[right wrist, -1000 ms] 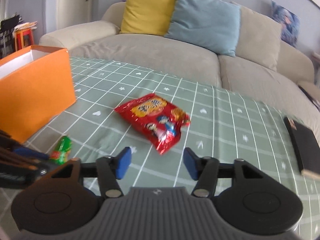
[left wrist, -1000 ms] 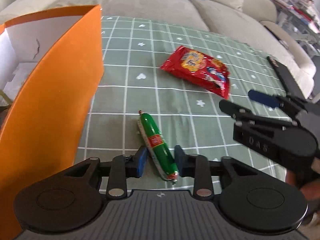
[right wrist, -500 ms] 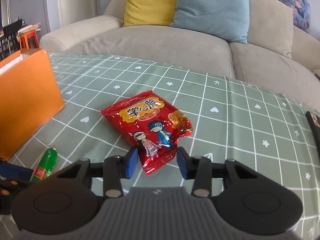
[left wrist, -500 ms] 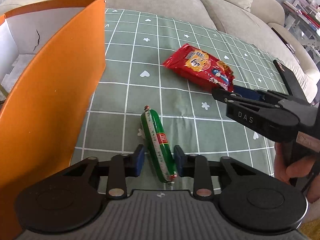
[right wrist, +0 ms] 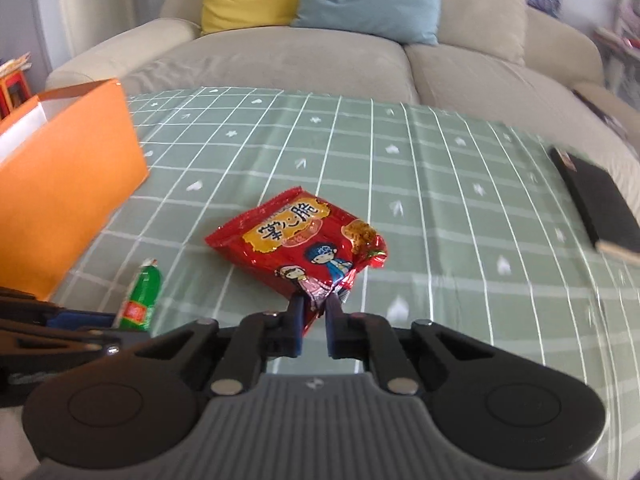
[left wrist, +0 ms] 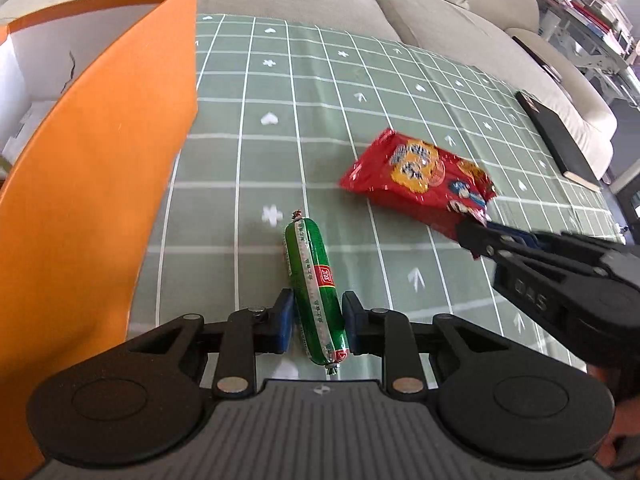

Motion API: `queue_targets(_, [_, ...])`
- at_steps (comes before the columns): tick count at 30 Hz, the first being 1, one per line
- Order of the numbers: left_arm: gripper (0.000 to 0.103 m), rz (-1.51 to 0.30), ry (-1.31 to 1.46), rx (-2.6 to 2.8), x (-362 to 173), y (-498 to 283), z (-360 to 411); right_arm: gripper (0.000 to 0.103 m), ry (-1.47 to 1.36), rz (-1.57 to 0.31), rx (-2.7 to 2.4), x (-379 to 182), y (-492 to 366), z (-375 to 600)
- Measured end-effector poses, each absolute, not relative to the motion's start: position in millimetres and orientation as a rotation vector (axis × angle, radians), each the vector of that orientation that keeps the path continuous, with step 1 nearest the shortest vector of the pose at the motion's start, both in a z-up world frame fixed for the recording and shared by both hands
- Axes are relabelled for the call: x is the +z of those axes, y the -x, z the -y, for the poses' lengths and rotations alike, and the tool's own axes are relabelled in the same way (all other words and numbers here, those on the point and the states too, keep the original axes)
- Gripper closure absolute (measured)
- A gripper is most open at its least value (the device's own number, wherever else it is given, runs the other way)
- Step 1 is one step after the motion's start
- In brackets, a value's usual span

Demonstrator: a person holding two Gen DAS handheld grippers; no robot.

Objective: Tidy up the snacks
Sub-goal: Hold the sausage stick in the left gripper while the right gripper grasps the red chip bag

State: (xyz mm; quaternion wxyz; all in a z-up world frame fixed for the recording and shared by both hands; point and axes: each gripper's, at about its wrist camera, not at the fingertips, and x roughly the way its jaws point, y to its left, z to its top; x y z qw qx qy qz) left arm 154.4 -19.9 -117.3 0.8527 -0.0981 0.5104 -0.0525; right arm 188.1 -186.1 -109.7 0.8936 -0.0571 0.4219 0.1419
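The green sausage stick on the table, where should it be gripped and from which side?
Grip the green sausage stick across its round body near the close end, coming down from above and behind. It lies flat, lengthwise along the left gripper, so its long sides face the pads. The jaws already pinch it there.

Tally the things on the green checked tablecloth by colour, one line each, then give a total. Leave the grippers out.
Red: 1, the snack bag
Green: 1, the sausage stick
Orange: 1, the box
Black: 1, the notebook
Total: 4
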Motion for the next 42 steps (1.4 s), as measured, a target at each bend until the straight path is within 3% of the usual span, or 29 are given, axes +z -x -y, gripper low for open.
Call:
queue_targets(10, [0.075,-1.11,0.203,-0.189,-114.0,-111.9,18.3,0.1,0.044,-1.014,0.261,-102.8,-109.6,189.0])
queue_targets(14, [0.075,-1.121,0.182,-0.204,-112.5,-103.5,19.6,0.096,0.027,-1.064,0.303,-103.2,-87.8,186.9])
queue_targets(17, [0.075,-1.118,0.18,-0.193,-112.9,-98.7,19.7,0.082,0.022,-1.069,0.34,-103.4,-78.9,186.0])
queue_targets(19, [0.075,-1.112,0.176,-0.186,-112.3,-97.7,19.6,0.067,0.052,-1.05,0.36,-101.9,-74.3,183.8])
queue_targets(24, [0.075,-1.107,0.124,-0.164,-110.6,-94.2,19.9,0.005,0.294,-0.826,0.47,-92.9,-59.2,175.2])
queue_targets(30, [0.075,-1.122,0.089,-0.147,-111.1,-94.7,18.8,0.004,0.57,-0.669,0.68,-110.0,-71.4,161.0])
queue_targets(37, [0.074,-1.114,0.07,-0.156,-111.2,-96.7,17.9,0.004,0.292,-0.759,0.686,-120.5,-121.6,179.0])
queue_targets(42, [0.071,-1.109,0.073,-0.137,-113.1,-100.2,15.5,0.004,0.248,-0.756,0.678,-130.6,-122.5,179.4])
